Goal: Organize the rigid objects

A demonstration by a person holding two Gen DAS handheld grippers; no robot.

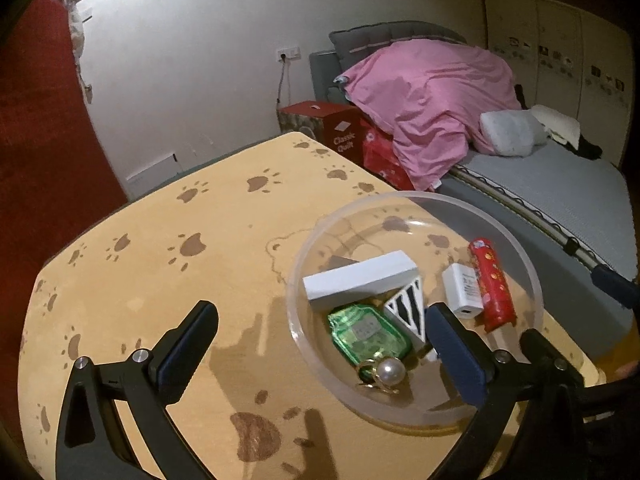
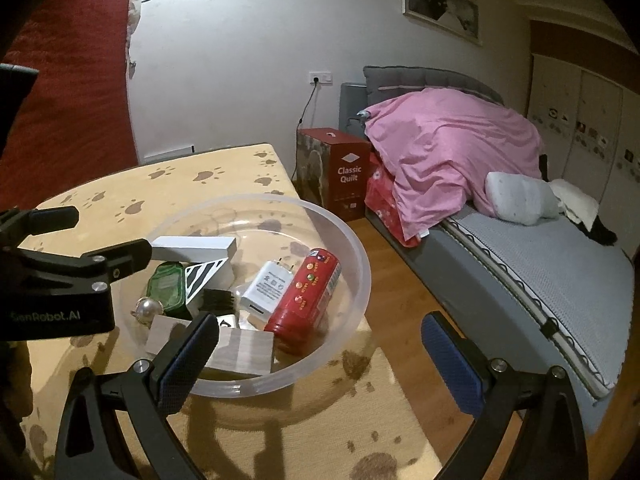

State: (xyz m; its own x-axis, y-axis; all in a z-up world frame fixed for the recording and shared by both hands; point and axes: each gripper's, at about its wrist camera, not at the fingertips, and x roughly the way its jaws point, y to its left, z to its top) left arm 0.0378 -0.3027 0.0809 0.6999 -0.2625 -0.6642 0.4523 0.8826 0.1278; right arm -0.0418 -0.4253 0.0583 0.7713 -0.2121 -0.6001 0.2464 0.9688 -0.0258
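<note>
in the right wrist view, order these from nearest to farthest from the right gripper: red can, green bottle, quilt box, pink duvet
1. Red can, in the bowl, just ahead of the right gripper.
2. Green bottle, deeper in the bowl, left.
3. Quilt box, on the floor past the table.
4. Pink duvet, on the bed behind the box.

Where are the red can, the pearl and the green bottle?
red can (image 2: 304, 294), right wrist view, middle of its side.
pearl (image 1: 391, 371), left wrist view, its round face.
green bottle (image 1: 366, 330), left wrist view, its label.

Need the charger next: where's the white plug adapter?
In the clear bowl, right side, lying between the red can and the zebra-striped box: white plug adapter.
</note>
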